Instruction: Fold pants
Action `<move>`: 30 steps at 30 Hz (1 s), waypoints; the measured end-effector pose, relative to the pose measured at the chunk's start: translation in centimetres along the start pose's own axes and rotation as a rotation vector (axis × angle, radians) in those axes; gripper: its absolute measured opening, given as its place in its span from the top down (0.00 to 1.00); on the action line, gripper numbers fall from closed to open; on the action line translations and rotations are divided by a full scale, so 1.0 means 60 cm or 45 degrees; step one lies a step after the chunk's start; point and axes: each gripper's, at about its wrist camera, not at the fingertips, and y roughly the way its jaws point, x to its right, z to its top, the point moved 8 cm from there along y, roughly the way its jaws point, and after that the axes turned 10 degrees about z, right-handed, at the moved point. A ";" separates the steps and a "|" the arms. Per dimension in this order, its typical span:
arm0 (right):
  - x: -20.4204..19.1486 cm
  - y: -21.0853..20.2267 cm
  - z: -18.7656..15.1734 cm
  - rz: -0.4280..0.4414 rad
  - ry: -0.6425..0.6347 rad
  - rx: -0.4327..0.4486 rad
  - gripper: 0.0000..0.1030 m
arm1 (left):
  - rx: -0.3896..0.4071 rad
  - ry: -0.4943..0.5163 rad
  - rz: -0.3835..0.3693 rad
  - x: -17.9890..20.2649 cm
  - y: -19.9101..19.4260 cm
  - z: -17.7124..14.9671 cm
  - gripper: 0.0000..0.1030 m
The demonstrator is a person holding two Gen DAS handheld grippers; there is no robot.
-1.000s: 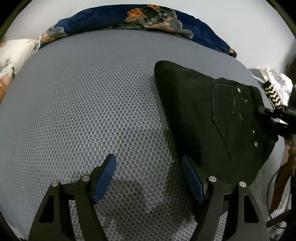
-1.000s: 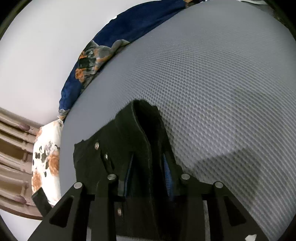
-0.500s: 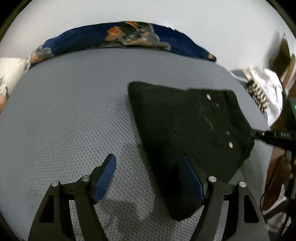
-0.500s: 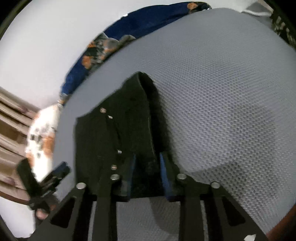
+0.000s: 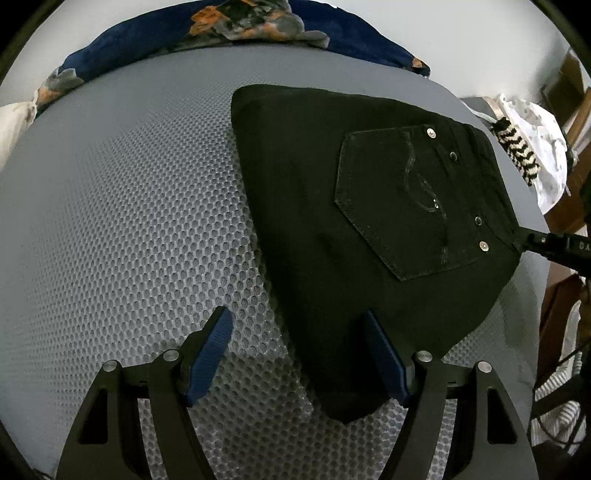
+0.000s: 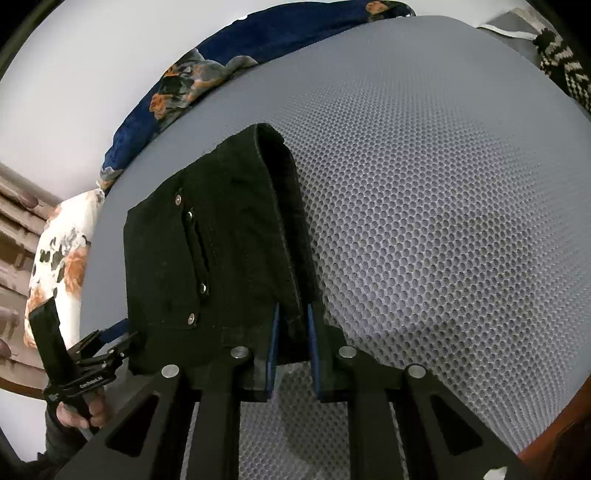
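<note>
Folded black pants (image 5: 325, 206) lie on a grey mesh mattress (image 5: 129, 221), back pocket (image 5: 402, 206) facing up. My left gripper (image 5: 297, 354) stands open just above the mattress; the pants' near corner lies between its blue pads, close to the right finger (image 5: 384, 358), and is not pinched. In the right wrist view my right gripper (image 6: 293, 343) is shut on the thick folded edge of the pants (image 6: 221, 236), both pads pressing the cloth. The left wrist view shows the right gripper (image 5: 550, 243) at the waistband corner. A hand (image 6: 81, 410) holds the left gripper (image 6: 122, 341) beside the pants' other corner.
A dark blue flowered blanket (image 5: 229, 22) lies bunched along the mattress's far edge by the white wall. A white flowered pillow (image 6: 62, 258) sits at one end. A black-and-white striped cloth (image 5: 517, 151) and white cloth (image 5: 546, 147) lie past the right edge, by wooden furniture.
The right gripper's jaws have narrowed onto the pants' folded edge. In the left wrist view the pants have slid left and nearer, so their corner now lies between the left fingers.
</note>
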 end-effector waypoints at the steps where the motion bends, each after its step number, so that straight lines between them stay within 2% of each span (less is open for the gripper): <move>1: 0.000 0.000 -0.001 -0.002 -0.003 0.003 0.87 | 0.004 0.001 0.004 0.001 -0.001 0.000 0.27; 6: -0.001 -0.002 -0.002 -0.003 0.017 0.025 0.84 | 0.006 -0.007 0.016 0.003 0.002 0.004 0.26; 7: -0.001 -0.003 -0.001 -0.010 0.019 0.026 0.82 | 0.005 -0.007 0.017 0.002 0.003 0.005 0.26; 9: 0.002 -0.005 -0.002 -0.049 0.019 0.027 0.70 | 0.005 -0.009 0.018 0.003 0.003 0.006 0.26; 17: -0.013 -0.010 0.015 -0.107 -0.046 0.001 0.68 | 0.025 0.001 0.043 -0.004 -0.009 0.003 0.26; 23: -0.025 -0.003 0.043 -0.168 -0.096 -0.021 0.52 | 0.050 -0.012 0.080 -0.015 -0.015 0.010 0.26; 27: -0.031 0.011 0.063 -0.185 -0.123 -0.041 0.47 | 0.047 -0.038 0.099 -0.030 -0.014 0.011 0.26; 30: -0.028 0.025 0.074 -0.182 -0.141 -0.063 0.47 | 0.039 -0.068 0.090 -0.041 -0.010 0.013 0.26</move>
